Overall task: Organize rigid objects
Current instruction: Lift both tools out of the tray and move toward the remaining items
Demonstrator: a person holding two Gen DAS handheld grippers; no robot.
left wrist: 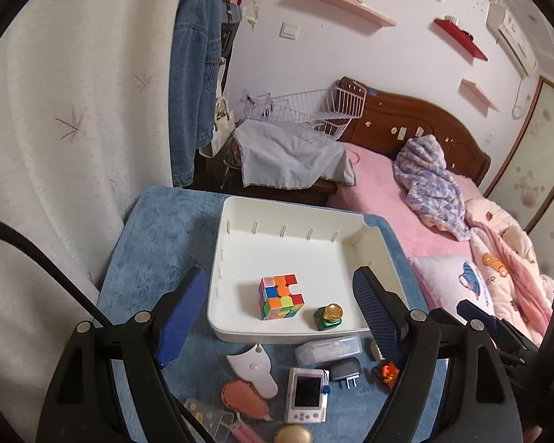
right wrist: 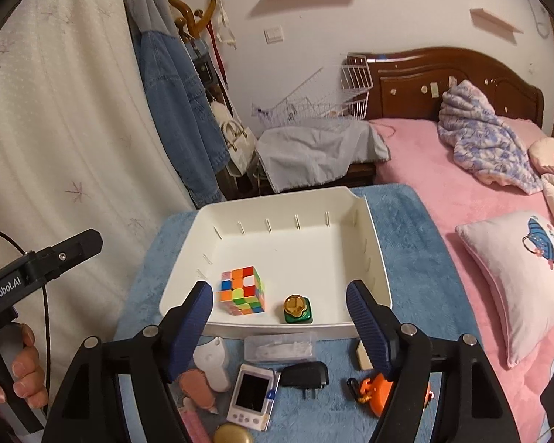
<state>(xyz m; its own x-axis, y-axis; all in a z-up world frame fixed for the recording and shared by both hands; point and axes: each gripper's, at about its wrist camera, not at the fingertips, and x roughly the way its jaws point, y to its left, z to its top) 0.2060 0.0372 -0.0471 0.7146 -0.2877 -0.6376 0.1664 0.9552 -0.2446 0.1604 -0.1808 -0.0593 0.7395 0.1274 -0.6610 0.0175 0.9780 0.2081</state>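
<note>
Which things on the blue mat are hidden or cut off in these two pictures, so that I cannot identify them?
- Gold round object: left wrist view, cut off by the bottom edge.
- Orange item: right wrist view, partly behind the right gripper finger.
- Cream block: right wrist view, mostly covered by the same finger.
- Clear case: left wrist view, partly behind the left gripper frame; contents too small.

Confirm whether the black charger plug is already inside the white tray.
No. The black charger plug lies on the blue cloth in front of the white tray, outside its near wall.
</note>
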